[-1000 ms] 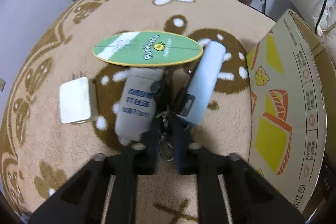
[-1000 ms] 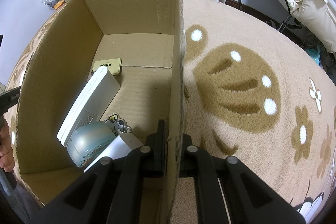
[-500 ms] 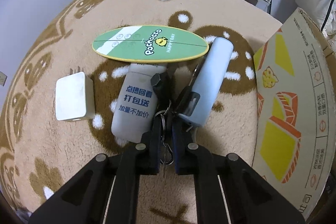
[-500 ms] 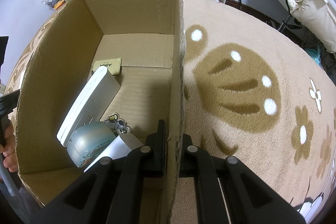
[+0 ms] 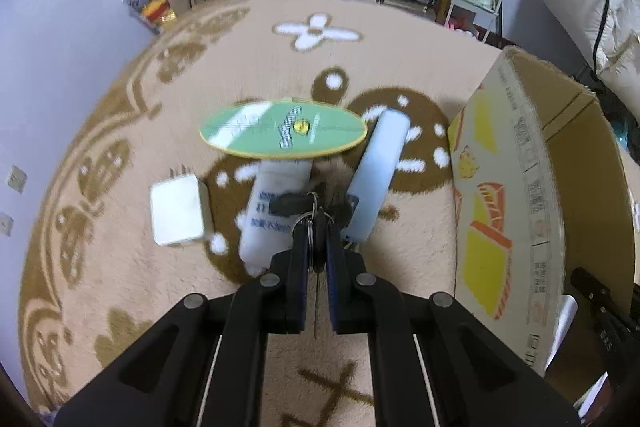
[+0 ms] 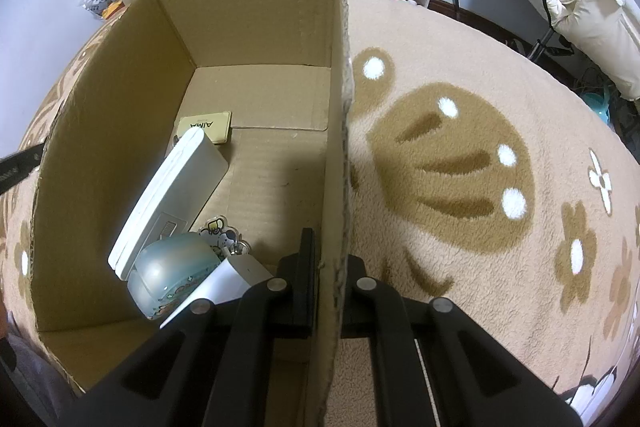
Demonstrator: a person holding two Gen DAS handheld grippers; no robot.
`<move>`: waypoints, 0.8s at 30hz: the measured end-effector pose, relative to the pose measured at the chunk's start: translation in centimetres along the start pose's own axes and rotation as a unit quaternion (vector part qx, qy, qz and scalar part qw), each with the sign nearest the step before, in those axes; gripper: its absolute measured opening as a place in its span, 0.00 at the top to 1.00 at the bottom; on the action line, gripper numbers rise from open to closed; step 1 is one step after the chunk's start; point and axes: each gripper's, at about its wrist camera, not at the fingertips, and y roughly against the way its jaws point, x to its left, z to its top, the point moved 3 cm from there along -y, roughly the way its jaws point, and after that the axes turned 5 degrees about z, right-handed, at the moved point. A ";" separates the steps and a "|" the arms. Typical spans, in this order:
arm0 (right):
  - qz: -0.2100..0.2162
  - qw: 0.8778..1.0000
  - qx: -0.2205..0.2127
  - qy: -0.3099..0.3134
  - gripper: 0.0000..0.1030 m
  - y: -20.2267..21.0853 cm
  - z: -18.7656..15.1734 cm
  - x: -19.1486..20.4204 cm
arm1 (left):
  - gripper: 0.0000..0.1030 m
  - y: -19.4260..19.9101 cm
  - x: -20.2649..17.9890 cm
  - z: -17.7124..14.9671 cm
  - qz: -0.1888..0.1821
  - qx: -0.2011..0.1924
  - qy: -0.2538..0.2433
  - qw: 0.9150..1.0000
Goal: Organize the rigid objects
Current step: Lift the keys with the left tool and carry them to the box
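My left gripper (image 5: 318,247) has its fingers pinched narrow around a bunch of keys (image 5: 310,217), which sits just above frame centre in the left wrist view, with one key blade hanging down between the fingers. Beyond the keys, on the patterned rug (image 5: 120,267), I see a green oval board (image 5: 283,134) across the middle, a grey pouch with blue print (image 5: 272,211) below it, a pale blue cylinder (image 5: 378,171) to its right and a white charger block (image 5: 178,211) at the left. The cardboard box (image 5: 516,211) fills the right edge. In the right wrist view, my right gripper (image 6: 326,267) clamps the box's side wall, fingers close on either face. Inside at lower left lie a white flat device (image 6: 172,195), a teal rounded gadget (image 6: 170,275) and a small tin (image 6: 206,127).
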 end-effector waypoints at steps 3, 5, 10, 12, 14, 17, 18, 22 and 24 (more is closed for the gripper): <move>0.000 1.000 0.000 0.000 0.93 0.0 0.0 -0.1 | 0.93 1.1 -0.1 0.5 0.000 -0.011 0.000 1.000; 0.000 1.000 0.000 0.000 0.93 0.0 0.0 0.0 | 0.93 1.6 0.0 0.6 0.000 -0.016 -0.001 1.000; -0.005 1.000 0.000 -0.001 0.93 0.2 0.0 0.0 | 0.93 3.4 -0.4 0.9 0.000 -0.034 -0.007 0.999; -0.006 1.000 0.000 -0.002 0.93 0.3 0.0 -0.2 | 0.93 4.1 -0.7 1.0 -0.001 -0.043 -0.013 0.999; -0.007 1.000 0.000 -0.001 0.93 0.3 0.0 -0.2 | 0.93 5.0 -1.0 1.1 -0.005 -0.052 -0.018 0.998; -0.010 1.000 -0.001 0.000 0.93 0.3 0.0 -0.2 | 0.93 6.2 -1.5 1.2 -0.011 -0.066 -0.023 0.998; -0.010 1.000 -0.001 -0.001 0.93 0.3 0.0 -0.2 | 0.93 6.7 -1.8 1.3 -0.014 -0.071 -0.026 0.997; -0.011 1.000 -0.001 0.000 0.93 0.3 0.0 -0.2 | 0.93 8.1 -2.5 1.3 -0.022 -0.083 -0.035 0.996; -0.010 1.000 0.000 0.000 0.93 0.3 0.0 -0.2 | 0.93 9.0 -3.1 1.3 -0.044 -0.086 -0.039 0.995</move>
